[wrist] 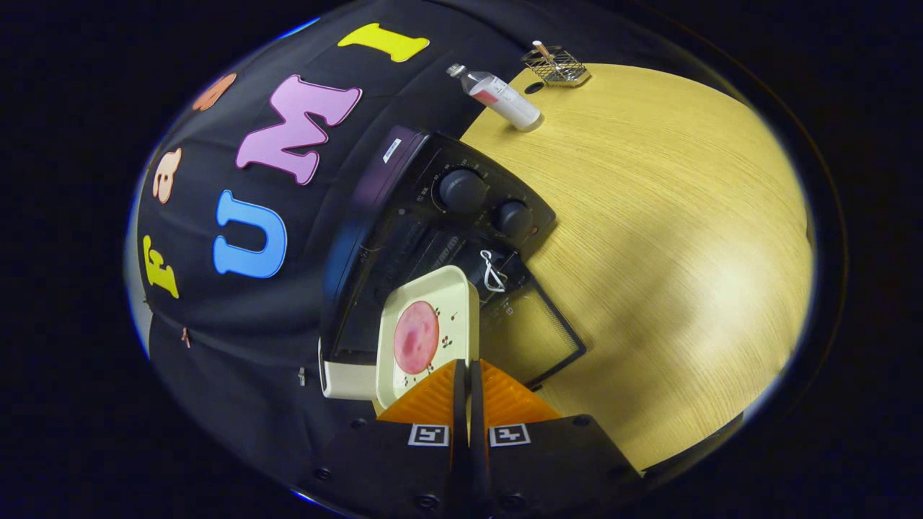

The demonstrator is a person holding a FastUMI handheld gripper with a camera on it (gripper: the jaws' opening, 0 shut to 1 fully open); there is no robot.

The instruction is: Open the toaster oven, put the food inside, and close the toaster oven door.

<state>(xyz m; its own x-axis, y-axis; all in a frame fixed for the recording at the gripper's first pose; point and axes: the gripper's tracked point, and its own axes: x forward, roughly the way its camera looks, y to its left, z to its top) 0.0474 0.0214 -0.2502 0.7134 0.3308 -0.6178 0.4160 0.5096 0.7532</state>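
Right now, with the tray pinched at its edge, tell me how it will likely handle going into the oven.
The tray looks rigid, so it probably won't sag. Held by the gripper at one rim only, it may droop or twist. The flat slice of food could slide if tilted.

a plastic bottle and a wire basket stand apart on the wooden table.

oven interior dark, dial markings illegible
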